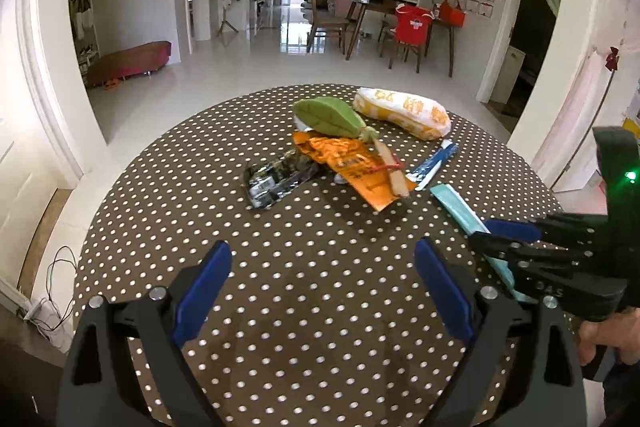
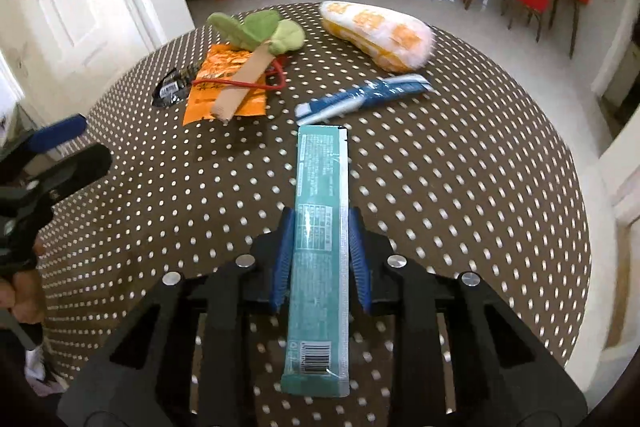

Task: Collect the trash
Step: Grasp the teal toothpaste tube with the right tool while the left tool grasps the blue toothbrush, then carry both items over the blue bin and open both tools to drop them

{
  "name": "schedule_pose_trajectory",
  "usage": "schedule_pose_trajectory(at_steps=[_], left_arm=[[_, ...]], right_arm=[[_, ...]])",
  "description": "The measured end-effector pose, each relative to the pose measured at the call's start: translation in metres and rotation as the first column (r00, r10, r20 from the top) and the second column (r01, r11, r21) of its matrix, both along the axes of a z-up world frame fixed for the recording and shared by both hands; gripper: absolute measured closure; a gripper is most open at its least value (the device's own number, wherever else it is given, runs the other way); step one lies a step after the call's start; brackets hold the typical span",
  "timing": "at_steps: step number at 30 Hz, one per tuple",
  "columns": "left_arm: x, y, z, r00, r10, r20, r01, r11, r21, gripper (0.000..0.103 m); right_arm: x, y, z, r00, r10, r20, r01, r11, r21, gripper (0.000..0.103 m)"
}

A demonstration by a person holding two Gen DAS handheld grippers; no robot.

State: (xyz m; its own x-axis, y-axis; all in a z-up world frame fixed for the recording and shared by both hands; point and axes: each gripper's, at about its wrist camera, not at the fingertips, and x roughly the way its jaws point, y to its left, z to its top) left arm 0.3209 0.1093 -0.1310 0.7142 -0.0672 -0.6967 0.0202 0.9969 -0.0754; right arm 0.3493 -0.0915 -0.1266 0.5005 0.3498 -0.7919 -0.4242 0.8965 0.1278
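Note:
My right gripper [image 2: 322, 227] is shut on a long teal wrapper [image 2: 320, 251] and holds it over the polka-dot table [image 2: 460, 187]; the wrapper [image 1: 460, 207] and that gripper [image 1: 480, 233] also show in the left wrist view. My left gripper [image 1: 322, 263] is open and empty above the table's near part [image 1: 300, 307]. Ahead lie an orange wrapper [image 1: 356, 167], a black wrapper [image 1: 276, 179] and a blue-white wrapper [image 1: 434, 163]. In the right wrist view they are the orange wrapper [image 2: 212, 95], black wrapper [image 2: 172, 91] and blue-white wrapper [image 2: 360, 99].
A green plush leaf with a tan stem [image 1: 332, 117] lies on the orange wrapper. A white and yellow plush [image 1: 404, 111] sits at the table's far side. Beyond are white floor, dining chairs [image 1: 328, 23] and a door frame on the right.

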Motion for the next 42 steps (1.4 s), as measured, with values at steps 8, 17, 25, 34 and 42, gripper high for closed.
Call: schedule_pose_trajectory(at_steps=[8,17,25,34,42], left_arm=[[0.035,-0.052,0.016,0.990,-0.134,0.048,0.134,0.991,0.017,0.012],[0.103,-0.115,-0.002,0.948,-0.319,-0.007,0.318,0.946,0.068,0.012],[0.150,-0.128,-0.042,0.918,-0.363,-0.162,0.379,0.922,0.082,0.041],[0.129,-0.145,-0.039,0.879,-0.449,-0.157,0.450,0.893,-0.036,0.094],[0.084,-0.162,-0.027,0.897,-0.433,-0.091,0.424,0.900,-0.102,0.095]], right_arm=[[-0.007,-0.057,0.013,0.992,-0.129,0.010,0.127,0.988,0.084,0.076],[-0.001,-0.113,0.026,0.970,-0.241,0.020,0.236,0.961,0.143,0.076],[-0.007,-0.149,0.037,0.956,-0.293,0.029,0.283,0.942,0.183,0.076],[-0.019,-0.163,0.042,0.944,-0.328,0.039,0.313,0.925,0.215,0.076],[-0.039,-0.184,0.051,0.930,-0.363,0.054,0.343,0.912,0.224,0.076]])
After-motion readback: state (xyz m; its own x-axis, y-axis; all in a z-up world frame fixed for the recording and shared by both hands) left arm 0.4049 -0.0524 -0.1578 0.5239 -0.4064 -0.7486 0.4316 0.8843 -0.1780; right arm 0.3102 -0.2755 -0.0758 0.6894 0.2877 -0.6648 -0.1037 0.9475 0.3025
